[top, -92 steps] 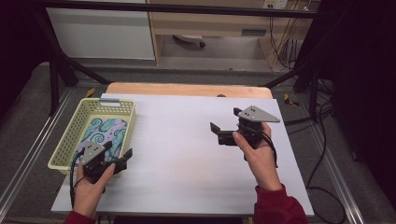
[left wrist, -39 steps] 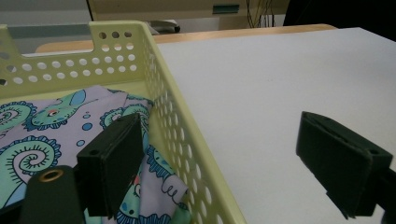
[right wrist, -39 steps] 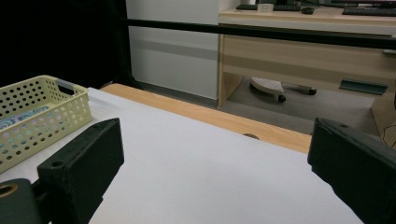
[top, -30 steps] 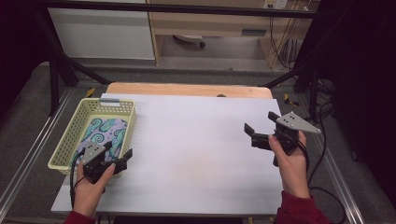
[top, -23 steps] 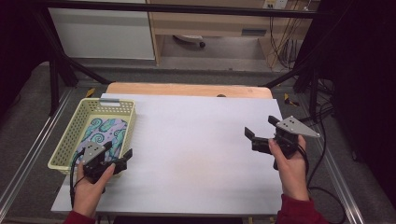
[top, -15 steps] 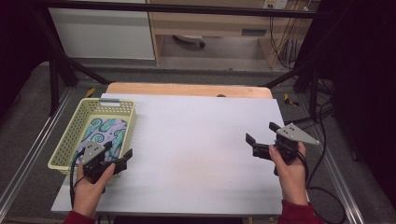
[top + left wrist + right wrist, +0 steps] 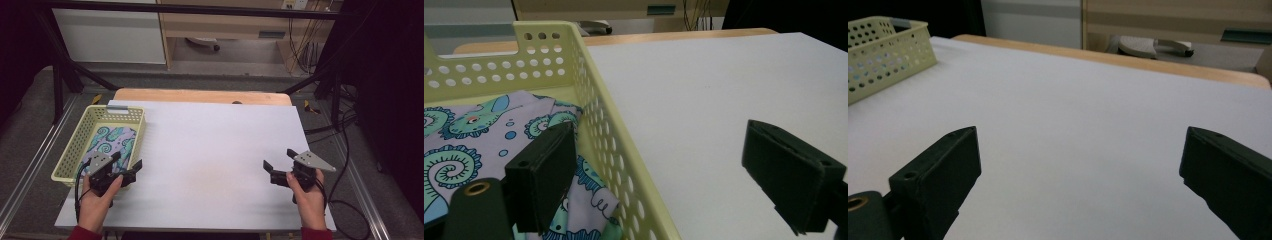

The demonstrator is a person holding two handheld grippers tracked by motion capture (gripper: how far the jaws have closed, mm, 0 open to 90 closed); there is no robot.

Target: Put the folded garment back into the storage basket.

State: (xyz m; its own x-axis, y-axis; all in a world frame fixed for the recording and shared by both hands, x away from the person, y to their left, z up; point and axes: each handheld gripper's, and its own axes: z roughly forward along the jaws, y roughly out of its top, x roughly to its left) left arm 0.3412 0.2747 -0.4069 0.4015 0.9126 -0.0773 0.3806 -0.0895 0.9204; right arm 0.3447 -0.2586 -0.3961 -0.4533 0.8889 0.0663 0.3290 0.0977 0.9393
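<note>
A pale yellow perforated basket (image 7: 75, 142) (image 7: 614, 130) stands at the table's left edge. Inside it lies a folded cloth (image 7: 112, 142) (image 7: 469, 140) printed with teal swirls on lilac. My left gripper (image 7: 127, 165) (image 7: 674, 185) is open at the basket's near right corner, one jaw over the cloth and the other over the bare table, nothing between them. My right gripper (image 7: 279, 162) (image 7: 1078, 180) is open low over the near right part of the white table (image 7: 215, 150), its jaws wide apart and empty. The basket (image 7: 883, 55) also appears far left in the right gripper view.
A wooden strip (image 7: 200, 96) runs along the table's far edge. Black frame bars and cables (image 7: 345, 125) stand to the right. A cabinet (image 7: 107, 35) and shelf sit beyond the table on the grey floor.
My right gripper has moved right and toward the near edge of the table, staying open. The left gripper has held still beside the basket.
</note>
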